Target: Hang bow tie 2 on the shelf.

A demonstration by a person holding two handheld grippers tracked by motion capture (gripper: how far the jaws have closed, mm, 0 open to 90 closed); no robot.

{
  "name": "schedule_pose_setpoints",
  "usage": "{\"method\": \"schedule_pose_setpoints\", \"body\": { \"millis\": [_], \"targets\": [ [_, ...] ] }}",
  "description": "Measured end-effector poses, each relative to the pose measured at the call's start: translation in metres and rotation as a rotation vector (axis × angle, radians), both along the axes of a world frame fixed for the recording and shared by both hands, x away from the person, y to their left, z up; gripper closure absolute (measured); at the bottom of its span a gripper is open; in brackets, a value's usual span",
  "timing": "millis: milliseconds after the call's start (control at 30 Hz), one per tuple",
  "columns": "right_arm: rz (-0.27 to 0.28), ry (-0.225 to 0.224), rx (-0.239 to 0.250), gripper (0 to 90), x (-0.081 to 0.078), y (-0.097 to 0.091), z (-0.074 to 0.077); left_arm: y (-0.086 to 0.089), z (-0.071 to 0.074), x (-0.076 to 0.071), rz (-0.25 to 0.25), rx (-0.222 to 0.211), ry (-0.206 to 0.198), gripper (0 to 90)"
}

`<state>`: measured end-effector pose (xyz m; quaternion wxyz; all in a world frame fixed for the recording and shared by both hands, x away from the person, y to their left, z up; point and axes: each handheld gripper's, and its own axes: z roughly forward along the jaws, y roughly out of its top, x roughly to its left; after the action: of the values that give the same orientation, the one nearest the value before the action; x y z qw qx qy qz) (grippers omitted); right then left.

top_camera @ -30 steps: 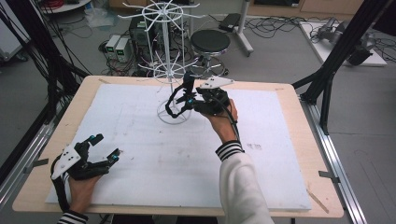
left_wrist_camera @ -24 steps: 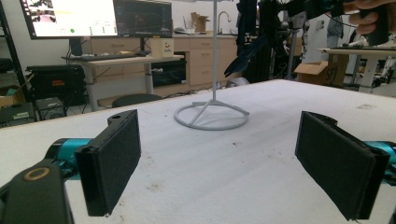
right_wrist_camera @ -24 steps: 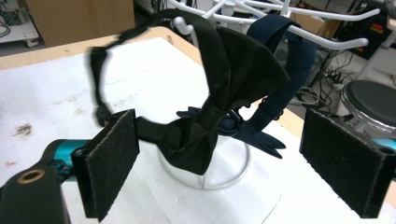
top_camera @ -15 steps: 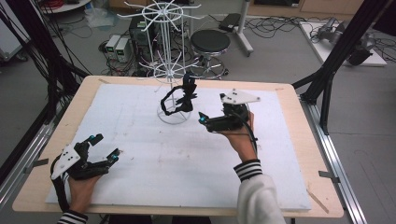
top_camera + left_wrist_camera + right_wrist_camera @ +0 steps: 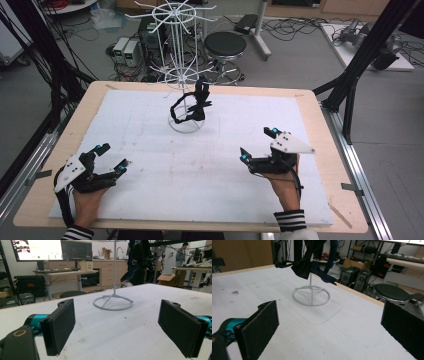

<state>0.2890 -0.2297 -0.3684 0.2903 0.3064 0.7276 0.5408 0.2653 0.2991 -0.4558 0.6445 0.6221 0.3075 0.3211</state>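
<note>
A black strappy item (image 5: 192,105) hangs on a low hook of the white wire rack (image 5: 176,45), above its ring base (image 5: 186,126). My right gripper (image 5: 258,144) is at the front right of the mat, well away from the rack. Its jaws have just been opening and now stand open with nothing between them. In the right gripper view the black item (image 5: 307,262) and the ring base (image 5: 311,296) lie ahead of the wide-apart pads (image 5: 262,325). My left gripper (image 5: 113,155) rests open and empty at the front left, and its view shows the rack base (image 5: 113,302).
A white mat (image 5: 150,150) covers the wooden table (image 5: 320,130). Behind the table are a black stool (image 5: 226,45), computer boxes (image 5: 126,50) and cables on the floor. Black frame struts (image 5: 360,65) rise at both sides.
My right gripper has let go of the black item at the rack and pulled back toward the front right, a little lower. The item stays hanging. The left gripper has not moved.
</note>
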Motion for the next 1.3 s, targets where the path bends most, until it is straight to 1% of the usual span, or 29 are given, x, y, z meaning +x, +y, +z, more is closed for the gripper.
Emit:
{"method": "schedule_pose_setpoints", "body": {
  "millis": [67,233,267,300,333,367,400,433,467,567,667,733,767,833,933,1000,1067,1300],
  "targets": [
    [-0.02,-0.025,0.008,0.7,-0.008,-0.008,-0.009,0.0,0.0,0.0,0.0,0.001,-0.001,14.8],
    [-0.052,-0.069,0.078,0.7,-0.025,-0.026,-0.027,0.0,0.0,0.0,0.0,0.0,0.002,14.8],
    [-0.069,-0.066,0.082,0.7,-0.027,-0.029,-0.029,0.0,0.0,0.0,0.001,0.0,0.003,14.8],
    [-0.092,-0.048,0.068,0.7,-0.029,-0.03,-0.03,0.0,0.0,0.0,0.001,0.0,0.003,14.8],
    [-0.097,-0.054,0.071,0.7,-0.031,-0.032,-0.031,0.0,0.0,0.0,0.001,0.0,0.003,14.8],
    [-0.078,-0.081,0.096,0.7,-0.033,-0.034,-0.034,0.0,0.0,0.0,0.001,0.0,0.003,14.8],
    [-0.081,-0.093,0.107,0.7,-0.035,-0.036,-0.036,0.0,0.0,0.0,0.001,0.0,0.003,14.8],
    [-0.09,-0.089,0.106,0.7,-0.037,-0.037,-0.037,0.0,0.0,0.0,0.0,-0.001,0.003,14.8],
    [-0.097,-0.089,0.116,0.7,-0.039,-0.038,-0.041,0.0,0.0,0.0,0.001,-0.004,0.003,14.8],
    [-0.104,-0.1,0.126,0.7,-0.042,-0.041,-0.049,0.0,0.0,0.0,0.001,-0.003,0.003,14.8],
    [-0.124,-0.117,0.135,0.7,-0.045,-0.044,-0.056,0.0,0.0,0.0,0.0,0.0,0.003,14.8],
    [-0.143,-0.13,0.159,0.7,-0.049,-0.044,-0.062,0.0,0.0,0.0,0.001,0.001,0.002,14.8],
    [-0.145,-0.145,0.16,0.7,-0.049,-0.044,-0.065,0.0,0.0,0.0,0.0,0.002,0.001,14.8],
    [-0.154,-0.156,0.158,0.7,-0.05,-0.042,-0.072,0.0,0.0,0.0,0.0,0.002,0.001,14.8],
    [-0.149,-0.179,0.136,0.7,-0.049,-0.04,-0.079,0.0,0.0,0.0,0.001,-0.003,-0.001,14.8],
    [-0.149,-0.174,0.117,0.7,-0.048,-0.037,-0.081,0.0,0.0,0.0,0.0,-0.002,-0.001,14.8],
    [-0.145,-0.183,0.108,0.8,-0.047,-0.037,-0.084,0.0,0.0,0.0,0.0,-0.002,-0.002,14.8],
    [-0.154,-0.176,0.108,0.8,-0.047,-0.037,-0.086,0.0,0.0,-0.001,0.001,-0.001,-0.007,14.8]
  ]
}}
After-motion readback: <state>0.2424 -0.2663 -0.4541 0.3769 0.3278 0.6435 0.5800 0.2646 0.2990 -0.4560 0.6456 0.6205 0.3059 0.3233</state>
